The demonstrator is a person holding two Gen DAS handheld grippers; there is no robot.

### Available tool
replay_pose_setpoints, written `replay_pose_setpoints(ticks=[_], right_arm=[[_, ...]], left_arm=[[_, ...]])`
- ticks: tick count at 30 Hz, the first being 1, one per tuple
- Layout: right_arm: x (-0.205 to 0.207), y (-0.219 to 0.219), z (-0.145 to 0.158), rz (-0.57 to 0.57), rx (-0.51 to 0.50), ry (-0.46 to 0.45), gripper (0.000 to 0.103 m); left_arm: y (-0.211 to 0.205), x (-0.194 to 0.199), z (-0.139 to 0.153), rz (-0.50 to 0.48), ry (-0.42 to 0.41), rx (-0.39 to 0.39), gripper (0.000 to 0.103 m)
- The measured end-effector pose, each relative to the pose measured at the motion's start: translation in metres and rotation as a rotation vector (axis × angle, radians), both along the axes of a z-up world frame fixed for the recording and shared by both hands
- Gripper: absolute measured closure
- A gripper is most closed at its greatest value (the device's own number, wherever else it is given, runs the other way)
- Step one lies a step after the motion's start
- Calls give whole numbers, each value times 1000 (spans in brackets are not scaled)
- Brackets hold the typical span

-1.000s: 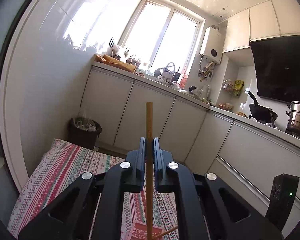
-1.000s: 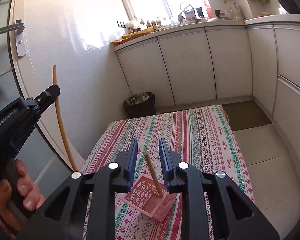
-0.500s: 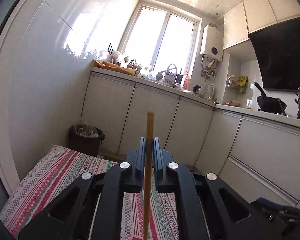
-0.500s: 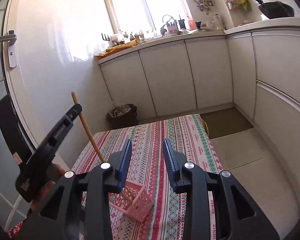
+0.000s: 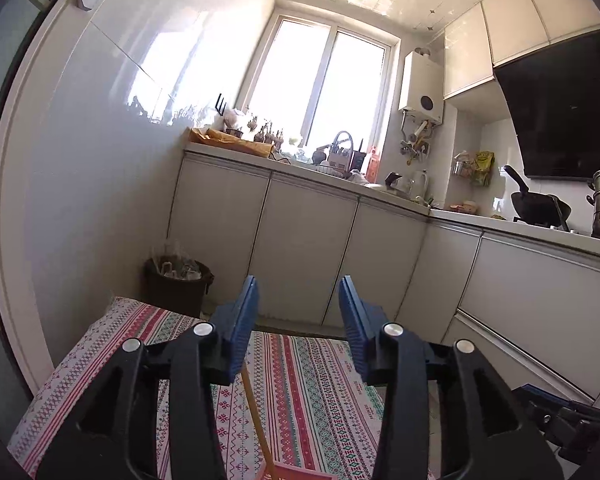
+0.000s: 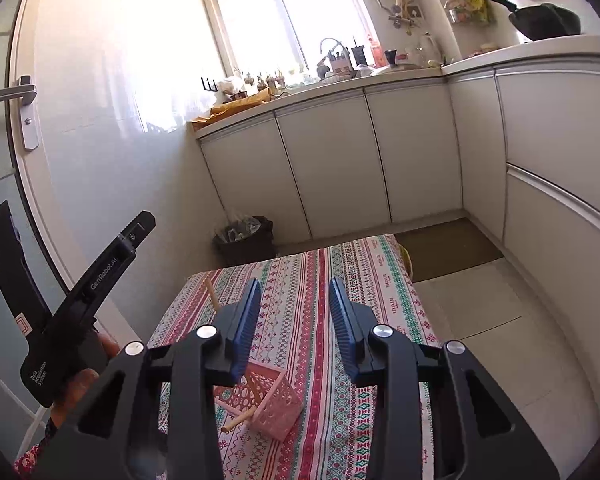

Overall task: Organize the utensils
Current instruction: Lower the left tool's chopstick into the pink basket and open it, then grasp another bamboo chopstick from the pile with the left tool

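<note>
A pink lattice basket (image 6: 274,398) sits tilted on the striped tablecloth (image 6: 300,276). One wooden chopstick (image 6: 212,294) leans up out of it to the left, and a second chopstick (image 6: 238,420) pokes out low on its left side. My right gripper (image 6: 294,312) hovers above the basket, its jaws opening with nothing between them. My left gripper (image 5: 298,312) is also opening and holds nothing. The leaning chopstick (image 5: 256,420) runs free below its left finger, down to the basket rim (image 5: 300,475). In the right wrist view the left gripper (image 6: 140,228) stands at the left, held by a hand (image 6: 88,380).
A dark waste bin (image 6: 244,240) stands beyond the table's far edge. White cabinets (image 6: 332,160) run along the back and right, under a cluttered counter (image 6: 300,84). A door with a metal handle (image 6: 14,94) is at the left. A brown mat (image 6: 448,248) lies on the floor.
The left jaws went from shut on the chopstick to open, and the chopstick dropped to lean in the basket. The right jaws spread wider and the right view pulled back.
</note>
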State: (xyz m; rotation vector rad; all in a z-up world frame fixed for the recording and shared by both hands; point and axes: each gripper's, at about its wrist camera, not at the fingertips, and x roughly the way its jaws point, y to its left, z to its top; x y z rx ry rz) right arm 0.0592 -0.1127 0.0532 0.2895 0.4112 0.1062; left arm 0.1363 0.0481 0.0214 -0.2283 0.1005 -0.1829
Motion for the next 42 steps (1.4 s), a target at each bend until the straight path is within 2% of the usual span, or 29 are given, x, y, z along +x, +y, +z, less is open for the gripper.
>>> replay_pose_setpoints(ticks=[2, 4, 10, 13, 17, 19, 21, 24, 27, 29, 31, 34, 35, 37, 39, 42], right_arm=[[-5, -1, 2, -5, 8, -13, 52], [-10, -1, 4, 1, 4, -12, 52], [-23, -2, 8, -9, -6, -6, 50], [-29, -1, 8, -9, -9, 0, 47], [-40, 1, 11, -8, -7, -5, 35], [-46, 2, 13, -9, -13, -8, 23], [-57, 0, 12, -22, -8, -14, 7], [-69, -11, 7, -54, 3, 22, 7], [-75, -30, -5, -89, 34, 84, 7], [-76, -46, -12, -119, 71, 131, 7], [-77, -62, -17, -132, 124, 158, 7], [-75, -80, -18, -161, 181, 175, 7], [-74, -85, -19, -167, 198, 176, 7], [-73, -94, -21, -182, 226, 183, 7], [-71, -100, -25, -186, 247, 202, 7], [-70, -110, -32, -201, 276, 233, 7]], left_arm=[[0, -6, 3, 3, 2, 10, 53], [1, -12, 4, 8, 7, 21, 43], [4, -38, 0, 22, 26, 91, 33], [7, -47, -3, 13, 55, 77, 28], [3, -61, -9, -2, 86, 96, 20], [5, -70, -9, -13, 95, 93, 7], [8, -80, -10, -31, 111, 97, 7], [9, -90, -15, -109, 181, 154, 7], [-1, -94, -34, -274, 305, 271, 7], [-17, -100, -53, -422, 384, 387, 7], [-41, -111, -80, -572, 439, 553, 7], [-84, -138, -126, -780, 498, 882, 7], [-91, -149, -140, -845, 511, 951, 7], [-108, -163, -161, -993, 551, 1037, 7], [-122, -167, -174, -1093, 600, 1098, 7], [-139, -153, -187, -1214, 719, 1116, 10]])
